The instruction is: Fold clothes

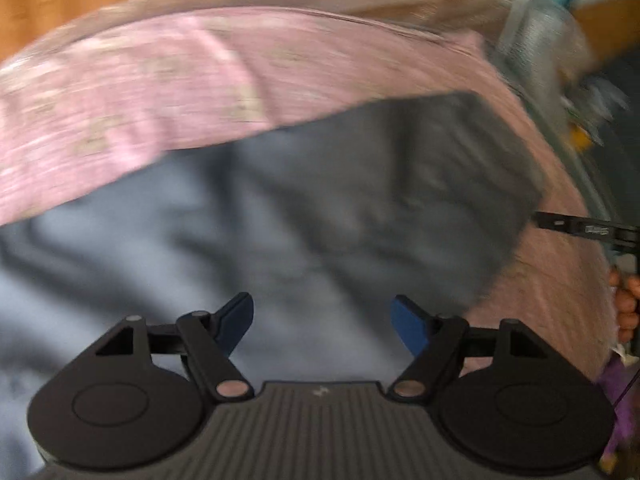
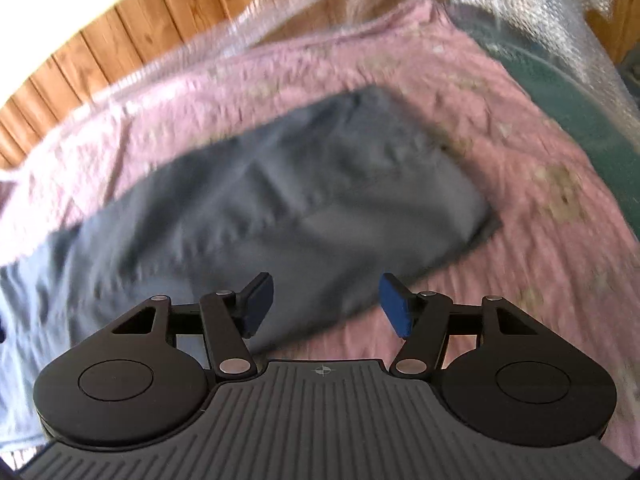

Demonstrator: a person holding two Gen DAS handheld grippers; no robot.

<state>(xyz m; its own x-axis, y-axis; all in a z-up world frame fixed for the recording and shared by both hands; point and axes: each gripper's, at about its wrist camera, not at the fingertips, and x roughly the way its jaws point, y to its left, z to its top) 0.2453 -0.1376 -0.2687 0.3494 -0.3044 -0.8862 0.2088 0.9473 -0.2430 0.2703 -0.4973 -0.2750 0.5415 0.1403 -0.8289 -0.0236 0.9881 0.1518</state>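
We see a grey garment [image 2: 280,208] lying spread on a pink patterned bedcover [image 2: 500,128], its folded end toward the far right and the rest running off to the near left. Our left gripper [image 1: 322,324] hangs over the grey cloth with its jaws apart and nothing between the blue pads [image 1: 410,326] (this view is heavily blurred). Our right gripper [image 2: 326,306] hovers above the garment's near edge, jaws likewise apart and empty. In the left wrist view a hand [image 1: 626,304] shows at the right edge. Clear plastic sheeting [image 2: 560,20] and a wooden plank wall [image 2: 120,40] border the bedcover.
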